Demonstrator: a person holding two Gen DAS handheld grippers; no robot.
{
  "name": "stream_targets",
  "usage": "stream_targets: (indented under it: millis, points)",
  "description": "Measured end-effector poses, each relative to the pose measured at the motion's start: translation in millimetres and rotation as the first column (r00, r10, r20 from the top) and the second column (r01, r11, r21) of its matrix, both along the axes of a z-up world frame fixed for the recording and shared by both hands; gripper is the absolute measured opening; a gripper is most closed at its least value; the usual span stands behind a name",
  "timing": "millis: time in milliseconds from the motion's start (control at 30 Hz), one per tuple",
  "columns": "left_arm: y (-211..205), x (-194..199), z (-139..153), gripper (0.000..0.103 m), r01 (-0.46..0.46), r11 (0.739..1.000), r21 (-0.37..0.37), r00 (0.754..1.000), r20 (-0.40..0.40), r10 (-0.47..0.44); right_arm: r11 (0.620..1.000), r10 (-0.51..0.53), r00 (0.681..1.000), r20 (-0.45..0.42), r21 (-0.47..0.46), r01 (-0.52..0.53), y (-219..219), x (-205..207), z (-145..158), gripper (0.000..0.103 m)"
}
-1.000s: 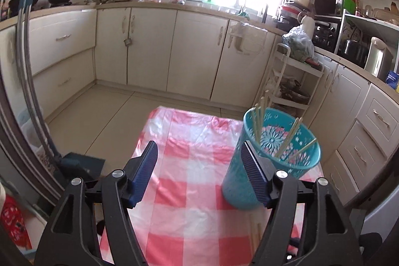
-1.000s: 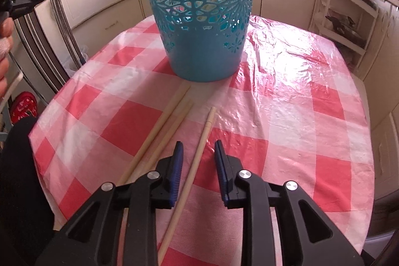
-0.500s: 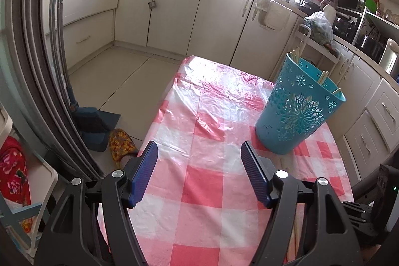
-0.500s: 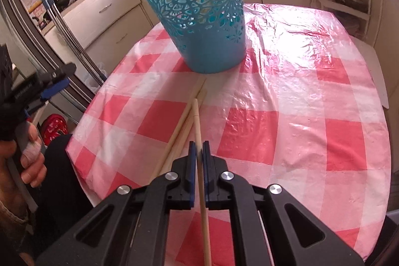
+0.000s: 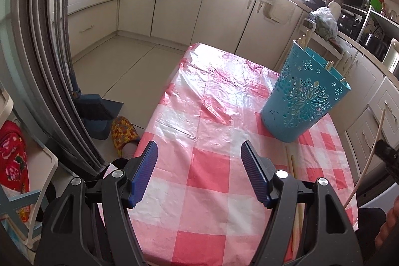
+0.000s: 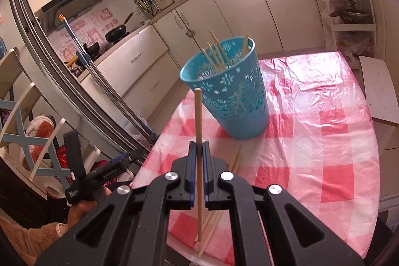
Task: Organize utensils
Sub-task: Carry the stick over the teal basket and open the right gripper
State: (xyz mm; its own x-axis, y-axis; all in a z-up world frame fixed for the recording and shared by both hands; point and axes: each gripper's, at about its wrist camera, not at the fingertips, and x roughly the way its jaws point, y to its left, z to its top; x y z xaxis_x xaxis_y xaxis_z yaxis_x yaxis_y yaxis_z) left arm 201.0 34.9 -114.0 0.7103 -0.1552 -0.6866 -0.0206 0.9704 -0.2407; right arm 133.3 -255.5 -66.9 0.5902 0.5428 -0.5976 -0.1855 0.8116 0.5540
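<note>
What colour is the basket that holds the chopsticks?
Teal blue, with cut-out flower patterns; the basket shows best in the right wrist view, chopsticks standing inside.

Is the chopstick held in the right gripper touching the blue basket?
Apart. The right wrist view shows the chopstick clamped in the right gripper, its tip short of the blue basket.

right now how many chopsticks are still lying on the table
2, side by side on the checked cloth in front of the blue basket, at and; the right tool may hide more.
</note>
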Motion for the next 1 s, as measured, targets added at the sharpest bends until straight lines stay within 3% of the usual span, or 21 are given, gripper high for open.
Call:
stream_targets:
  millis: [367, 600, 800, 1000]
  points:
    - [-1, -1, 0, 0.066, -0.001, 1.000, -0.002, 1.000, -0.004, 0.001, 0.996, -0.023, 0.985, 0.171, 0.092, 0.007, -14, 34, 79, 0.006]
    - [-8, -5, 3, 0.068, 0.013, 1.000, 0.018, 1.000, 0.008, -0.013, 0.994, -0.111, 0.933, 0.341, 0.051, 0.099, -12, 77, 137, 0.006]
    - [-12, -9, 5, 0.069, 0.022, 0.998, 0.052, 1.000, 0.013, -0.023, 0.978, -0.166, 0.898, 0.407, -0.051, 0.204, 7, 108, 131, 0.006]
    - [-12, -11, 8, 0.071, 0.020, 0.996, 0.083, 0.999, 0.025, -0.022, 0.958, -0.170, 0.915, 0.365, -0.156, 0.240, 25, 131, 85, 0.006]
